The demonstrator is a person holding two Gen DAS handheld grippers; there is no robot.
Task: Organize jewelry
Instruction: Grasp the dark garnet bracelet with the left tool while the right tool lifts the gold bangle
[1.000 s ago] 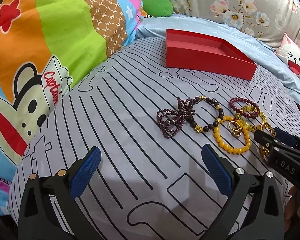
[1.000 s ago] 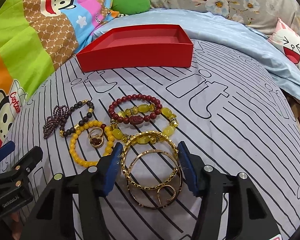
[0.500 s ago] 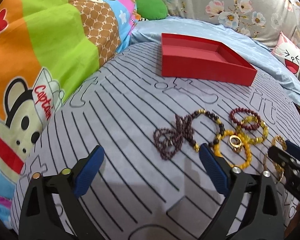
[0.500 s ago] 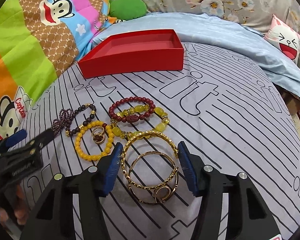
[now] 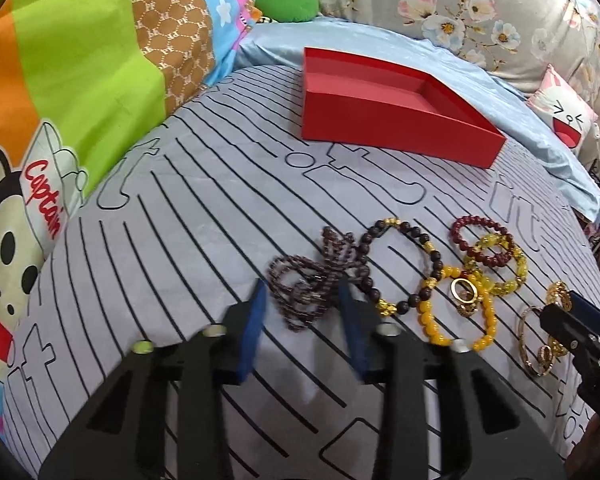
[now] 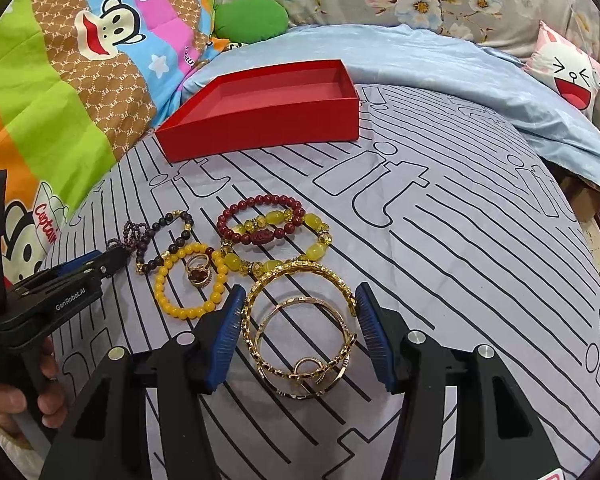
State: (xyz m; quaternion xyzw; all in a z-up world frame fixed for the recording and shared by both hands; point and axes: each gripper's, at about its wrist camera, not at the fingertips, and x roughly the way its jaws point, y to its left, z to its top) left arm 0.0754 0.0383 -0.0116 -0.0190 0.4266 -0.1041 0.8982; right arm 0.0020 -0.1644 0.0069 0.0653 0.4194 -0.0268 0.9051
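Observation:
Several bracelets lie on a grey striped bedspread (image 5: pixel 180 216). My left gripper (image 5: pixel 302 312) is half closed around a tangled purple bead strand (image 5: pixel 308 280), its blue pads on either side, not clamped. My right gripper (image 6: pixel 300 316) is open around two gold bangles (image 6: pixel 300 332), pads apart from them. A yellow bead bracelet (image 6: pixel 192 280) rings a gold ring (image 6: pixel 199 270). A dark bead bracelet (image 5: pixel 404 264), a red bead bracelet (image 6: pixel 260 220) and a yellow crystal bracelet (image 6: pixel 300 244) lie beside it. An open red box (image 6: pixel 268 112) stands behind, empty.
A cartoon monkey quilt (image 5: pixel 60 80) rises at the left. A green cushion (image 6: pixel 252 18), a light blue sheet (image 6: pixel 440 68) and a pink-white face pillow (image 6: pixel 568 72) lie behind the box. The bed edge drops off at the right.
My left gripper has moved forward and right to the purple bead strand and its jaws have narrowed around it. My right gripper has stayed around the gold bangles.

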